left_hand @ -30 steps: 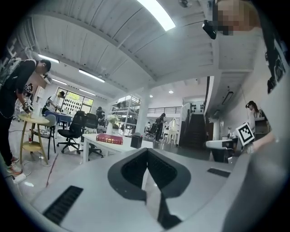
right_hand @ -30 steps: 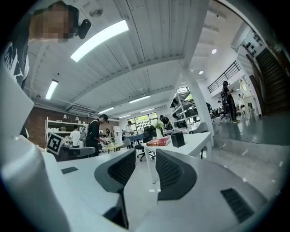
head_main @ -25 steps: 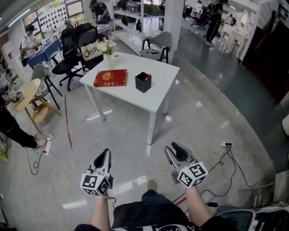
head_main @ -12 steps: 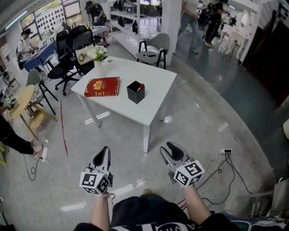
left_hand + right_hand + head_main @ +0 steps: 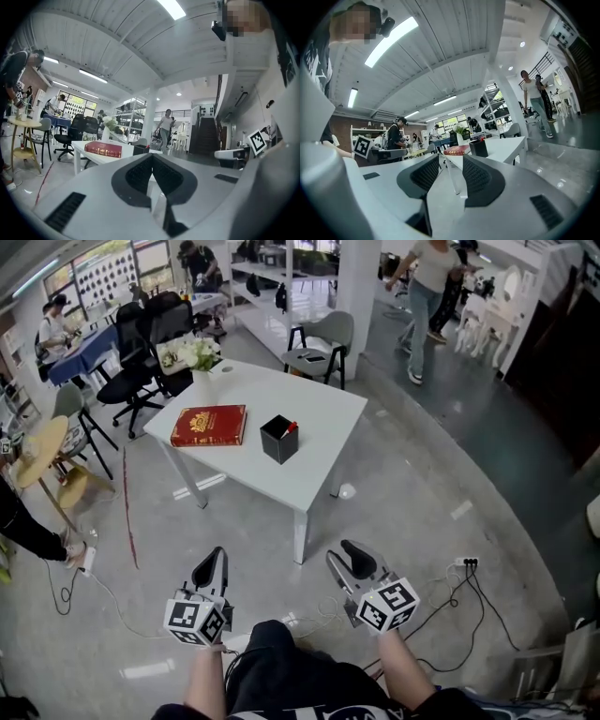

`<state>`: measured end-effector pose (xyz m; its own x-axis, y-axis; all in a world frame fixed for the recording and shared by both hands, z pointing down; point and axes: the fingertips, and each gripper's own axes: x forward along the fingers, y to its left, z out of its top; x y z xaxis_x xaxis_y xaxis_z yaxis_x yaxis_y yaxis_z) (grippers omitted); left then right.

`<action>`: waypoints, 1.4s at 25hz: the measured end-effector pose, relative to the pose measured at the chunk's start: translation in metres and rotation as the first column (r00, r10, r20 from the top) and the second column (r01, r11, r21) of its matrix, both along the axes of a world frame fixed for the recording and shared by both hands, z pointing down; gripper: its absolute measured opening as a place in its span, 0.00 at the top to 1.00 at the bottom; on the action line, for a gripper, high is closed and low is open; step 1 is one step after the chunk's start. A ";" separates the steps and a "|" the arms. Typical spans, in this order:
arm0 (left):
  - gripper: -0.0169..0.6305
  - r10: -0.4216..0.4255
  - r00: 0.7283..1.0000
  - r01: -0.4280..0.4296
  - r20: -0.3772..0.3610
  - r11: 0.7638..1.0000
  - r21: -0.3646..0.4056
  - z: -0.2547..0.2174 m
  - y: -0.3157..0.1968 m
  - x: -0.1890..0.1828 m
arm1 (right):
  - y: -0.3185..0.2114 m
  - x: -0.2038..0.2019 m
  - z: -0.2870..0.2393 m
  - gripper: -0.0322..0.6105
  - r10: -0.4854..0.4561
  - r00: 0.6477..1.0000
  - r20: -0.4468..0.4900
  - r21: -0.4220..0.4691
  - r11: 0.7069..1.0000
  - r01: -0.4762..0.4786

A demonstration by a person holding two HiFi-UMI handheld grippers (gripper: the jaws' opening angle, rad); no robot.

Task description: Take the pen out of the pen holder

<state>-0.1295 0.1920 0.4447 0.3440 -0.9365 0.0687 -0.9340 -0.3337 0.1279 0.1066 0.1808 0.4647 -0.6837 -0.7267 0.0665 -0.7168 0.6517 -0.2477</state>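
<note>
A black square pen holder (image 5: 278,439) stands on the white table (image 5: 319,404), with a red-tipped pen (image 5: 291,428) sticking out of it. A red book (image 5: 208,426) lies to its left. Both grippers hang level over the floor, well short of the table. My left gripper (image 5: 212,565) is shut and empty, its pads meeting at the tips (image 5: 151,157). My right gripper (image 5: 352,554) is open; its jaws have just been opening and nothing is between them (image 5: 451,163). The pen holder (image 5: 478,147) shows far ahead in the right gripper view, and also small in the left gripper view (image 5: 139,149).
A vase of white flowers (image 5: 199,357) stands at the table's far corner. Grey and black chairs (image 5: 323,338) stand behind the table, and a round wooden table (image 5: 39,446) at left. Cables (image 5: 469,582) lie on the floor at right. A person (image 5: 427,282) walks at the back.
The table with book and pen holder has come closer and shifted left in the head view. Both grippers have moved forward toward it. A person has walked into view at the back right.
</note>
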 end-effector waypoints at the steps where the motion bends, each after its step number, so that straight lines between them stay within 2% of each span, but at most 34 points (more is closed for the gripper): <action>1: 0.97 -0.001 1.000 0.001 -0.005 1.000 -0.003 0.001 -0.002 0.000 | -0.001 0.000 0.000 0.69 -0.001 1.000 0.000 -0.001 1.000 0.001; 11: 0.97 0.039 0.999 -0.039 0.016 0.999 0.004 0.005 -0.042 0.008 | -0.030 0.003 0.008 0.68 0.025 1.000 -0.005 -0.016 1.000 -0.025; 24: 0.97 0.100 0.995 -0.100 0.001 0.995 -0.004 0.005 -0.180 0.009 | -0.154 -0.016 0.007 0.68 0.037 0.999 -0.021 -0.037 0.999 -0.038; 35: 0.97 0.167 0.986 -0.167 -0.006 0.985 -0.039 0.014 -0.281 -0.002 | -0.250 -0.040 0.018 0.68 0.068 0.998 -0.014 -0.098 0.993 -0.069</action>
